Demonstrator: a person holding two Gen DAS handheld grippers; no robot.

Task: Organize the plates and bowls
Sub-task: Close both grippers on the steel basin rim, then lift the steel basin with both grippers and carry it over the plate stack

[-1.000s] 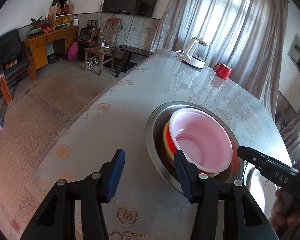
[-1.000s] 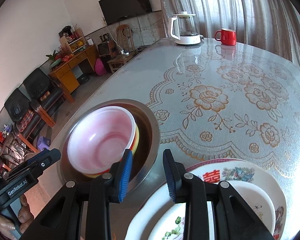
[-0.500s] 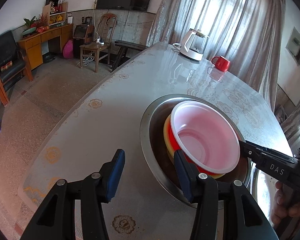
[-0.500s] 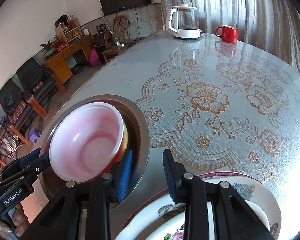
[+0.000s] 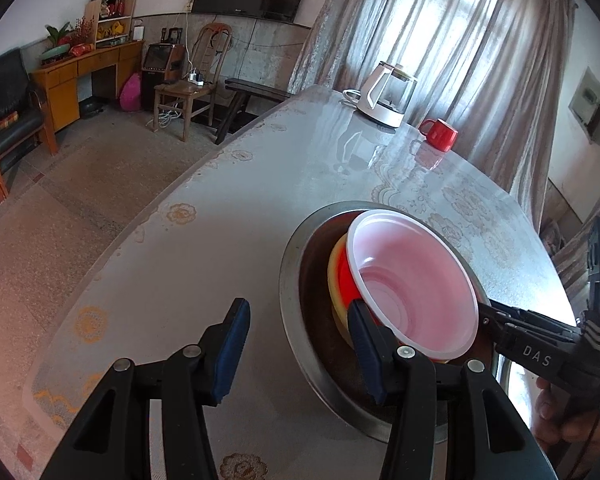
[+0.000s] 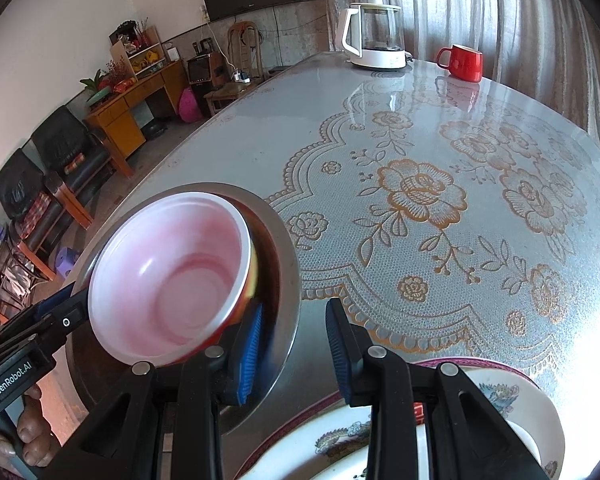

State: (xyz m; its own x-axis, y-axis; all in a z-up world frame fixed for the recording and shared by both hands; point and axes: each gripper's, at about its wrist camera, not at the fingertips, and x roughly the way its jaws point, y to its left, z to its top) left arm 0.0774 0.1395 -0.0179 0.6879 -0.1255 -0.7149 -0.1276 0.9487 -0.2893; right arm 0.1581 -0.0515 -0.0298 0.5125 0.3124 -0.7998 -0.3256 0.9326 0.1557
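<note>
**Bowls in the pan, a gripper on each side**

Seen only from the right wrist: flowered plates [image 6: 500, 404] stacked at the near edge of the desk [image 6: 420, 128], just beside the metal pan [image 6: 286, 248], and the left hand [image 6: 24, 440] wrapped round its handle. Seen only from the left wrist: the floor [image 5: 80, 208] beside the desk, and the right hand [image 5: 560, 420].

Left gripper [image 5: 296, 312]: tipped down, open, straddling the pan's rim, one finger over bare desk, the other inside by the bowls. Right gripper [image 6: 294, 312]: tipped down too, open a little, straddling the opposite rim, pads not pressing it.

Inside the pan, on top of a red and a yellow one: white bowl [image 5: 412, 280], round, mouth tipped up toward the right gripper.
</note>
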